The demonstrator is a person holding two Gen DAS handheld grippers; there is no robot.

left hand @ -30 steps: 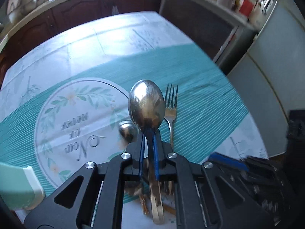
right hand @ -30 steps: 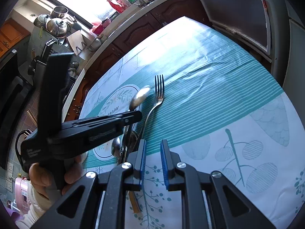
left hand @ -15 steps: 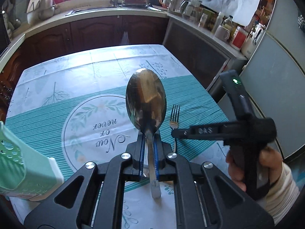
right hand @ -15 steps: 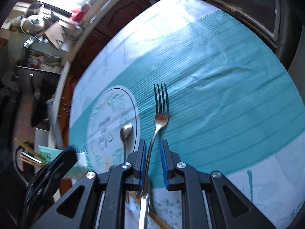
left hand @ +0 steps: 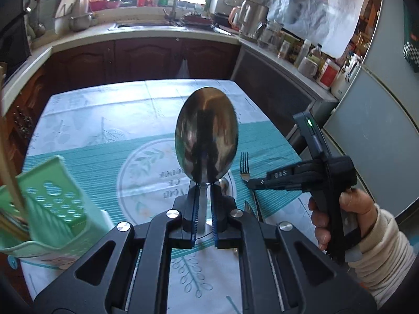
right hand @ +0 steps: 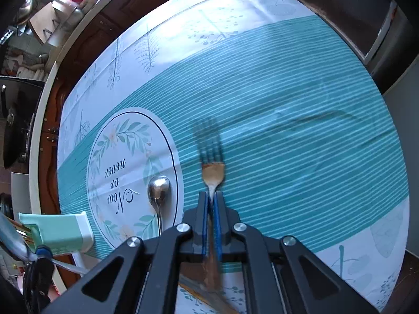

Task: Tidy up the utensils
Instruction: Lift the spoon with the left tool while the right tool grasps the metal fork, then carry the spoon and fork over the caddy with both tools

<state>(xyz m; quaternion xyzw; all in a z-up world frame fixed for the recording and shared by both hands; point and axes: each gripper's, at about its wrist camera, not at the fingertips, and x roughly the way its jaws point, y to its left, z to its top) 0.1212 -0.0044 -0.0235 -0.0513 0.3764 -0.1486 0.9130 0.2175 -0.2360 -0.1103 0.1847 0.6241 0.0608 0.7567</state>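
My left gripper (left hand: 203,209) holds a spoon (left hand: 207,136) aloft near the caddy (left hand: 52,209), my right gripper (right hand: 210,219) clamps the fork (right hand: 212,172), and a small spoon (right hand: 158,187) remains on the tabletop (right hand: 288,104).

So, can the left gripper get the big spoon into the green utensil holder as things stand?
Probably yes. The left gripper is shut on the big spoon, the green utensil holder stands close at its left, and nothing lies between them; only the chopsticks already inside take up room.

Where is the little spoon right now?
In the right wrist view the little spoon lies on the tablecloth's round printed circle, left of the fork, with the green holder further left.
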